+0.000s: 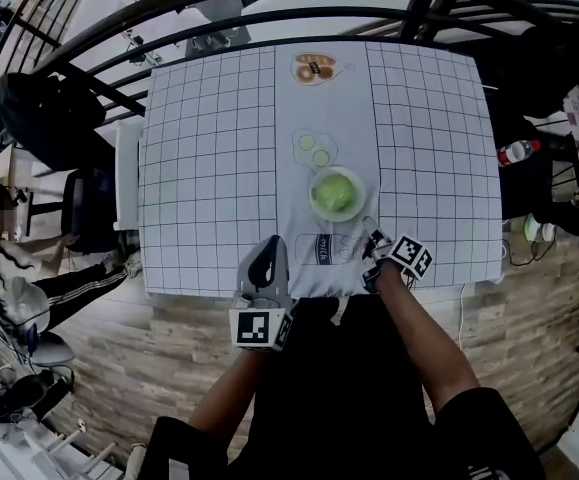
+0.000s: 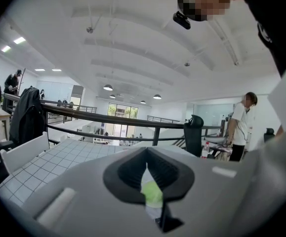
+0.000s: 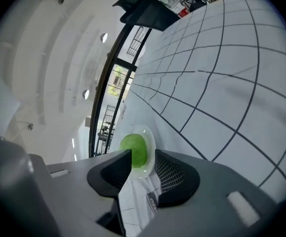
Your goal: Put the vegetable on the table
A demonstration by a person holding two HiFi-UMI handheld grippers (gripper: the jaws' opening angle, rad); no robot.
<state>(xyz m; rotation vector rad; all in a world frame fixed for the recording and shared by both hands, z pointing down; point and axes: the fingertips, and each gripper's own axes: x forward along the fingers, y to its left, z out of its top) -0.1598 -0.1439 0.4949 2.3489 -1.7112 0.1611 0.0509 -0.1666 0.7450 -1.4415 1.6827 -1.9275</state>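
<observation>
Jaws on the right gripper [image 3: 142,158] apart, empty; left gripper [image 2: 147,179] together. I'd back straight off, not clipping the vegetable [image 1: 335,192] or dish [image 1: 359,204].

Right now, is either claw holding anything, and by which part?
Nothing is held. The right gripper stands open and empty, short of the green vegetable on its plate; the left gripper is closed on nothing.

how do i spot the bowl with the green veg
Find the gridded table and follow its plain middle strip. Three dishes sit along it, and the bowl is the one closest to the camera. It alone holds one round green vegetable, unlike the cucumber slices or the orange food beyond.
</observation>
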